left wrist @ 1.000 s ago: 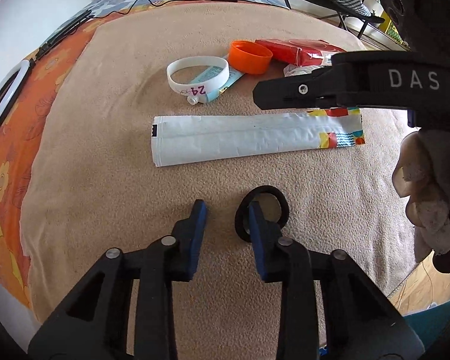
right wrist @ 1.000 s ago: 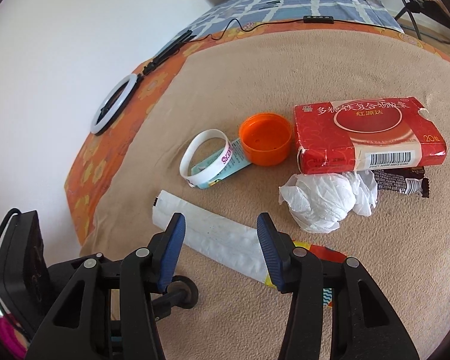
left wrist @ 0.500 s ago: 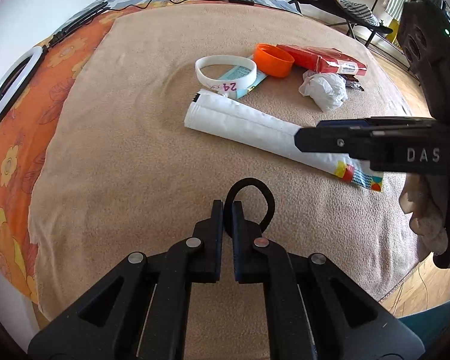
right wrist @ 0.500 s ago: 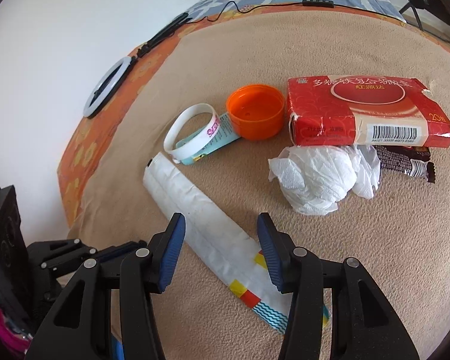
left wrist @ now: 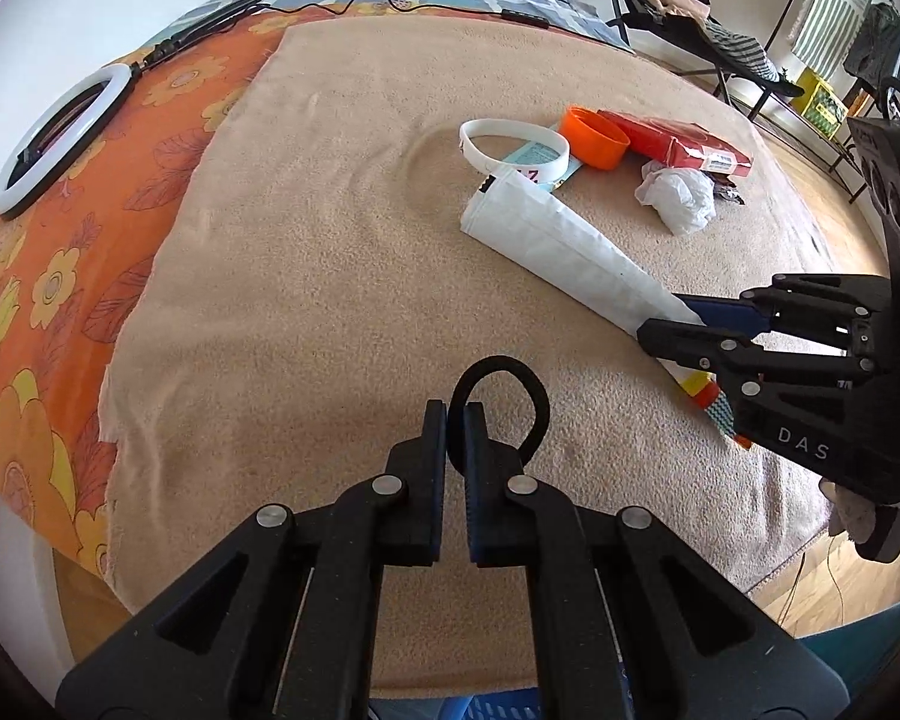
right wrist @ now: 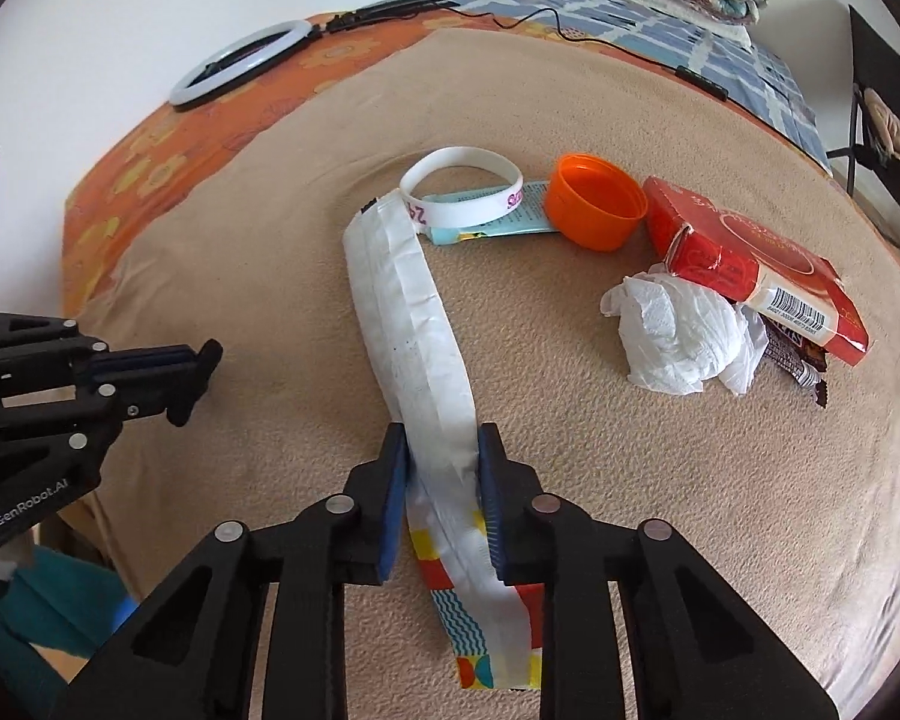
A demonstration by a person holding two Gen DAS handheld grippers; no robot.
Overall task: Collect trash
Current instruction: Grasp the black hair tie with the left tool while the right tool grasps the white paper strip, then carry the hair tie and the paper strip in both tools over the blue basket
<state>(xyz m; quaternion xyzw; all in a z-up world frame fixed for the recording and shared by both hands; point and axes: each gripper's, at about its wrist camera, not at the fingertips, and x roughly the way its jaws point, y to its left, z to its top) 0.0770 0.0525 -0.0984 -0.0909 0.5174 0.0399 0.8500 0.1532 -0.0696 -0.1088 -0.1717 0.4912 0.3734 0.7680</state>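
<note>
- While the left tool (left wrist: 455, 414) was pinched nearly closed on a black hair tie (left wrist: 513, 387), the loop stuck out past its tips above the beige blanket (left wrist: 330, 276).
- The right tool (right wrist: 441, 456) had its pads pressed against both sides of a long white wrapper (right wrist: 411, 324), which lay on the blanket.
- Beyond the wrapper's far end lay a white wristband (right wrist: 462, 186), an orange cap (right wrist: 594, 201), a red box (right wrist: 756, 264) and a crumpled tissue (right wrist: 678, 336), close together.
</note>
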